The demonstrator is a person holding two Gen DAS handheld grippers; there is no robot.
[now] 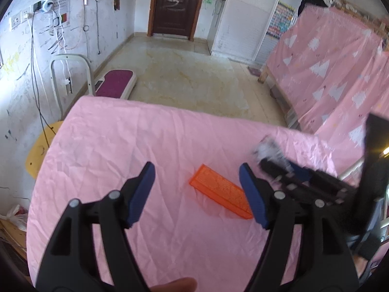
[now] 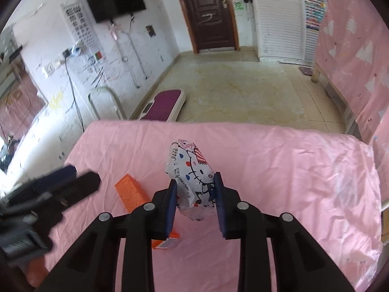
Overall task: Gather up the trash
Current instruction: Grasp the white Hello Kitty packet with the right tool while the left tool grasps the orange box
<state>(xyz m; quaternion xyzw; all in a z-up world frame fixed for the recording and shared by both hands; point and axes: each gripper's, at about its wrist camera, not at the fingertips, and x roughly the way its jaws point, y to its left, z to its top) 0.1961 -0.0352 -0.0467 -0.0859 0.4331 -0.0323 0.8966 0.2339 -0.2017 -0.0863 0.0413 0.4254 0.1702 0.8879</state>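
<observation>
An orange box (image 1: 220,188) lies flat on the pink-covered table (image 1: 121,141), between my open left gripper's (image 1: 197,174) fingertips and a little ahead of them. It also shows in the right wrist view (image 2: 132,193), partly hidden by my fingers. My right gripper (image 2: 194,182) is shut on a white cartoon-printed wrapper (image 2: 192,177) and holds it above the table. In the left wrist view the right gripper (image 1: 267,155) is blurred at the right, the wrapper (image 1: 263,147) at its tip. The left gripper (image 2: 80,177) appears blurred at the left of the right wrist view.
The table's far edge (image 2: 218,124) drops to a tiled floor (image 1: 189,73). A purple-topped scale (image 1: 116,82) and a white frame (image 1: 70,73) stand by the left wall. Pink-draped furniture (image 1: 328,73) runs along the right. A yellow stool (image 1: 39,150) sits left of the table.
</observation>
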